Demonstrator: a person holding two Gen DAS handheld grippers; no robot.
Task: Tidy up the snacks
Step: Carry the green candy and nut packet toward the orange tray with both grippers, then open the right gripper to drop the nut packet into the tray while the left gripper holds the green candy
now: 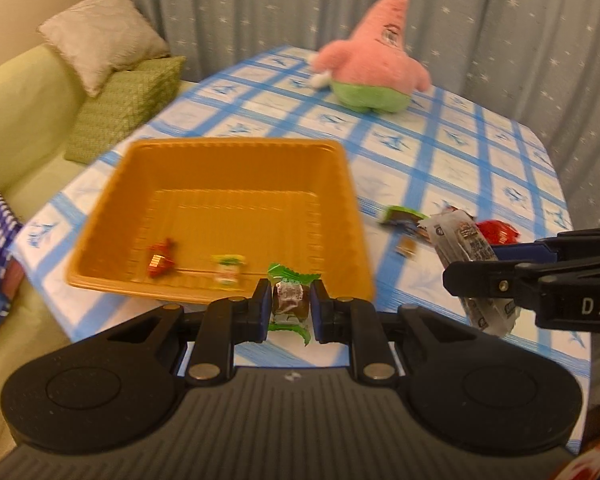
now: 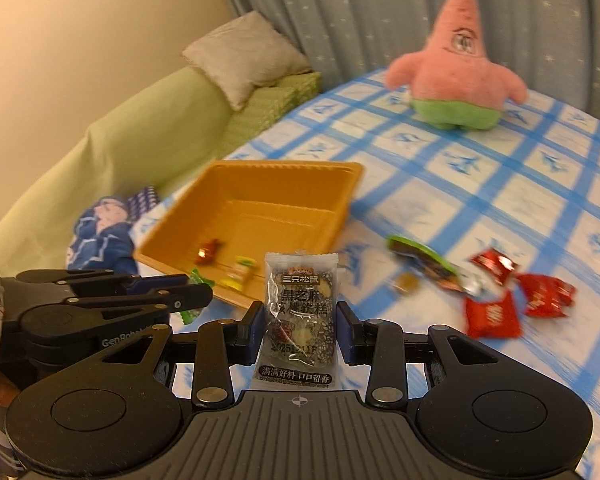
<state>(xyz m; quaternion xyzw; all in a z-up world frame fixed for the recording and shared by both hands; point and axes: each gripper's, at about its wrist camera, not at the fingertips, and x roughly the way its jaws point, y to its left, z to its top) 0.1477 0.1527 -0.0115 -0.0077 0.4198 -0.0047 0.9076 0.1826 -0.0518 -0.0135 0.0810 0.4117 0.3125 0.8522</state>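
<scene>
- A home, by the look of it a living room: a light green sofa (image 2: 148, 140) stands along the left edge of the tabletop (image 1: 460, 152).
- Two cushions lean on the sofa, a beige cushion (image 1: 100, 36) on top of a green quilted cushion (image 1: 128, 104).
- Grey-blue curtains with small white stars (image 1: 260, 8) hang behind the far edge.
- The tabletop wears a blue-and-white checked cloth.
- A pink star-shaped plush toy (image 2: 456, 72) sits near the far edge.
- A plain cream wall (image 2: 80, 40) rises behind the sofa.

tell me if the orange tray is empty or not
Not empty. The orange tray holds two wrapped candies, a red one and a yellow-green one, near its front wall.
</scene>
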